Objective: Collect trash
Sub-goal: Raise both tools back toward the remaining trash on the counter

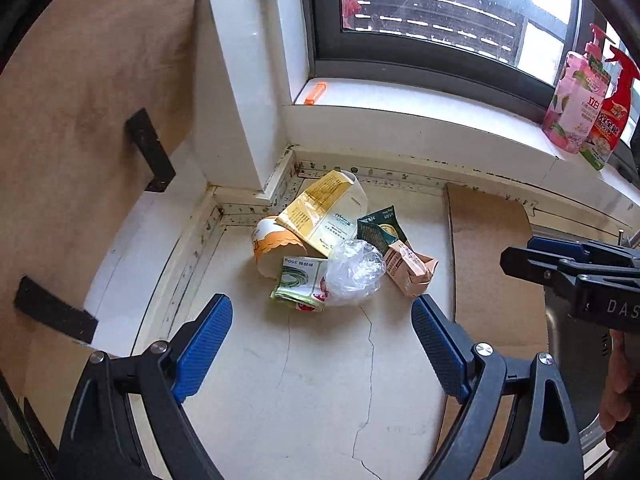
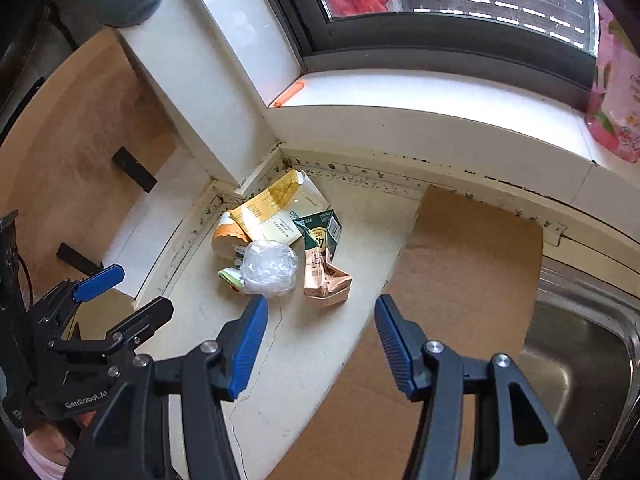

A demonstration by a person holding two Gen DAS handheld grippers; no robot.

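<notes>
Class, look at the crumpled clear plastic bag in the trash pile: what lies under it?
The clear plastic bag partly covers a green bean packet, whose edge sticks out on its left. Whatever lies beneath the bag's middle is hidden.

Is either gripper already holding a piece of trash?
No: the left gripper and right gripper are both open and empty, short of the trash pile.

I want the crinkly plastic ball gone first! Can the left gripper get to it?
Probably yes. The left gripper is open, and the plastic ball lies at the near edge of the trash pile, with only bare counter between it and the fingers.
</notes>
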